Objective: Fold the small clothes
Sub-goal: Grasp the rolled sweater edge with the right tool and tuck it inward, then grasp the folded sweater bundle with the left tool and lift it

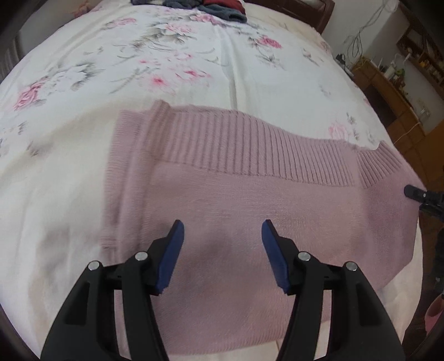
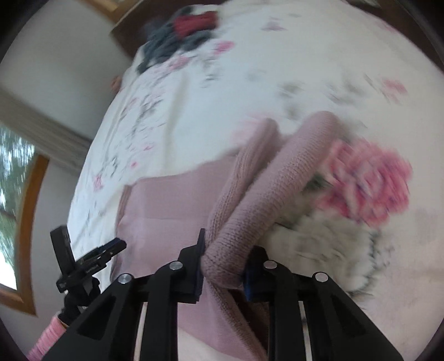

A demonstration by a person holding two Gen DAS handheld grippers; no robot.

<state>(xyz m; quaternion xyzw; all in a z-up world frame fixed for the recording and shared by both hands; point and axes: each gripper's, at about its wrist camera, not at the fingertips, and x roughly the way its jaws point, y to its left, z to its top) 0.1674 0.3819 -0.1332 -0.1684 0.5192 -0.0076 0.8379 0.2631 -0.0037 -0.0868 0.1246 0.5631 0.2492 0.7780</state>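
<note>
A dusty pink knitted sweater (image 1: 249,194) lies spread flat on a bed with a white flowered cover (image 1: 138,69). Its ribbed hem runs across the far side. My left gripper (image 1: 222,236) hovers open just above the sweater's plain knit, nothing between its blue pads. In the right wrist view my right gripper (image 2: 224,263) is shut on a bunched fold of the sweater (image 2: 249,194), which rises doubled over from the jaws. The left gripper (image 2: 91,255) shows at the left of that view. A tip of the right gripper (image 1: 416,193) shows at the sweater's right edge.
A pile of dark grey and red clothes (image 1: 211,7) lies at the far end of the bed. Wooden furniture (image 1: 394,91) with cables stands off to the right. A window (image 2: 16,208) and wall lie left of the bed. A pink sleeve (image 2: 47,338) shows low left.
</note>
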